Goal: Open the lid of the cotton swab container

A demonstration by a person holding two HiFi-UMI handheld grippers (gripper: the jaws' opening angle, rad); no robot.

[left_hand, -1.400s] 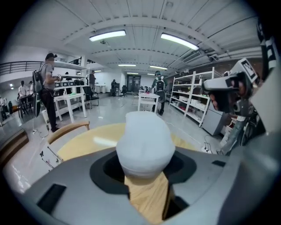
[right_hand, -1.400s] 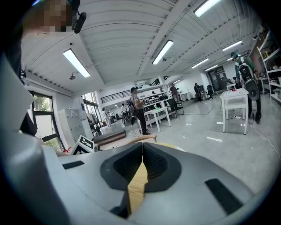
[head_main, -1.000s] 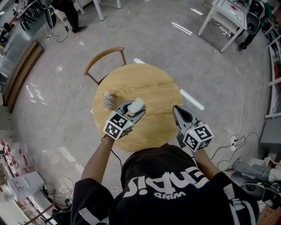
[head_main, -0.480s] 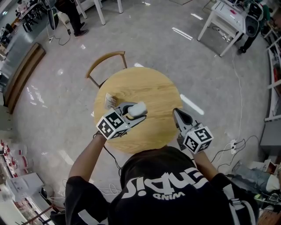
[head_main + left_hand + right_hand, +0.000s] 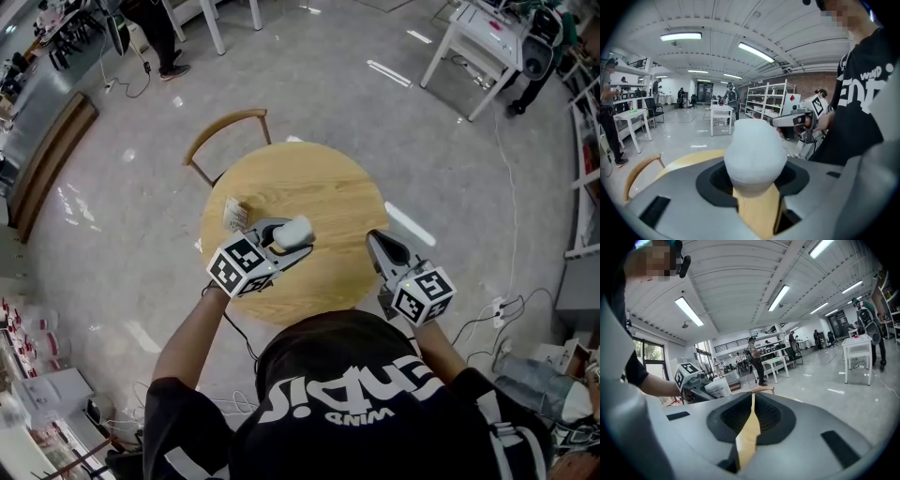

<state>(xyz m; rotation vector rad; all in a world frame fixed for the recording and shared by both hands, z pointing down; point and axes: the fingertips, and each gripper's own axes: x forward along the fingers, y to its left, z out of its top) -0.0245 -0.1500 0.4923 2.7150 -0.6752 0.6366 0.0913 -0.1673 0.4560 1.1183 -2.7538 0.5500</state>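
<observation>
- Table (image 5: pixel 319 183): the container is held over its front-left part, lifted off the wood.
- Left gripper (image 5: pixel 298 240): jaws wide apart, clamped on the white cotton swab container (image 5: pixel 755 154).
- Right gripper (image 5: pixel 373 238): jaws pressed together, nothing between them, well apart from the container.
- Lid: looks closed. Grasp done, opening judged not yet begun.

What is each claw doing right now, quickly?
Left claw: closed on the white container.
Right claw: closed, empty.
</observation>
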